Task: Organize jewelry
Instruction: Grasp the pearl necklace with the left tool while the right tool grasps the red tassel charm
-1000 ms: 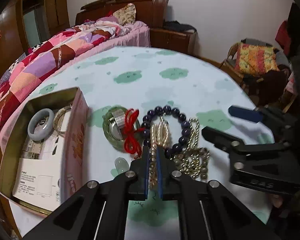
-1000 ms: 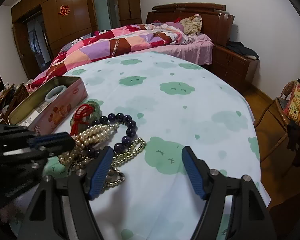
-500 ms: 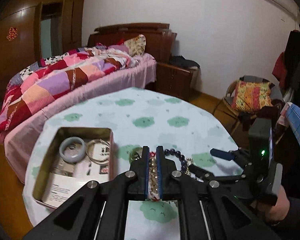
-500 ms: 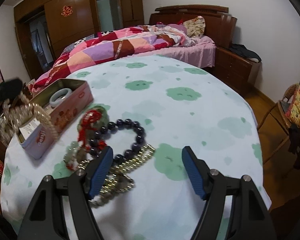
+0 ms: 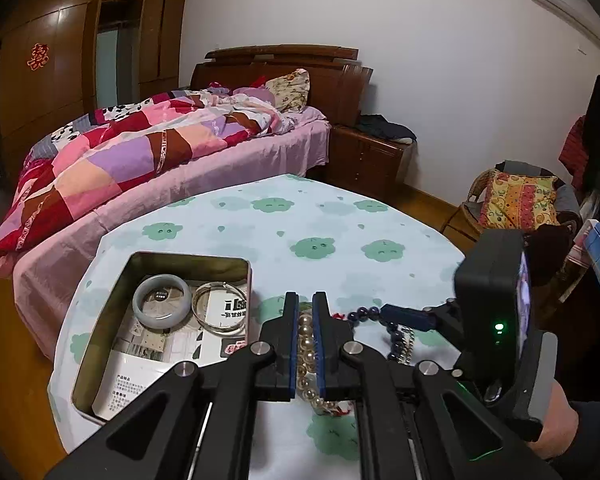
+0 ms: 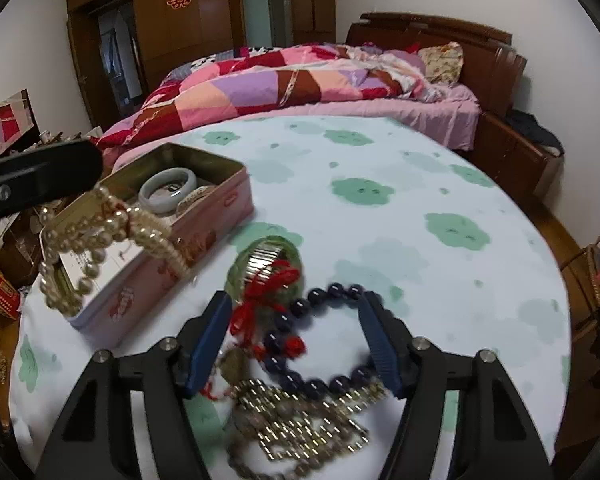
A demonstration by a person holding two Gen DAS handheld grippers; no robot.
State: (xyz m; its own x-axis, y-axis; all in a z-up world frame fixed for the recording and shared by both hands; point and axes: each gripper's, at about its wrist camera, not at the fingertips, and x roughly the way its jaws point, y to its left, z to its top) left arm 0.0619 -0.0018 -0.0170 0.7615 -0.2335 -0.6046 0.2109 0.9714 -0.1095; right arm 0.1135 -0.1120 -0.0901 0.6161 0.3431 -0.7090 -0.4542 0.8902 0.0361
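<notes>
Nearest, left gripper (image 5: 305, 344): jaws pinched narrow on the pearls (image 5: 306, 354), strand running lengthwise between the blue pads. Right view shows the pearls (image 6: 100, 240) lifted clear of the table (image 6: 380, 160), loops hanging at 9 o'clock over the tin's near corner. Probably held high so the strand swings free of the pile and can be lowered into the tin.

Right gripper (image 6: 294, 344): fingers wide, gripping nothing, low over the tangle. Dark beads (image 6: 300, 344) lie between its pads; gold chain (image 6: 300, 428) at 6 o'clock, partly blurred. Red cord (image 6: 268, 292) and green bangle (image 6: 266, 268) at 11 o'clock of the gripper, touching the beads. Judgement: it straddles the heap either to steady it or to take the beads next; cannot tell which.

Tin (image 5: 100, 312), from the left view at 9 to 10 o'clock of the held pearls, just beside them. Open, lid not seen. Inside: jade bangle (image 5: 162, 306) and silver bangle (image 5: 220, 308) side by side at the far end, printed papers (image 5: 140, 376) underneath. Near half free of jewelry, a likely drop spot.

Risk, as judged: hanging loops could catch the tin rim.

Farther: bed (image 5: 160, 152) at 11 o'clock, chair (image 5: 516, 204) at 2 o'clock.
</notes>
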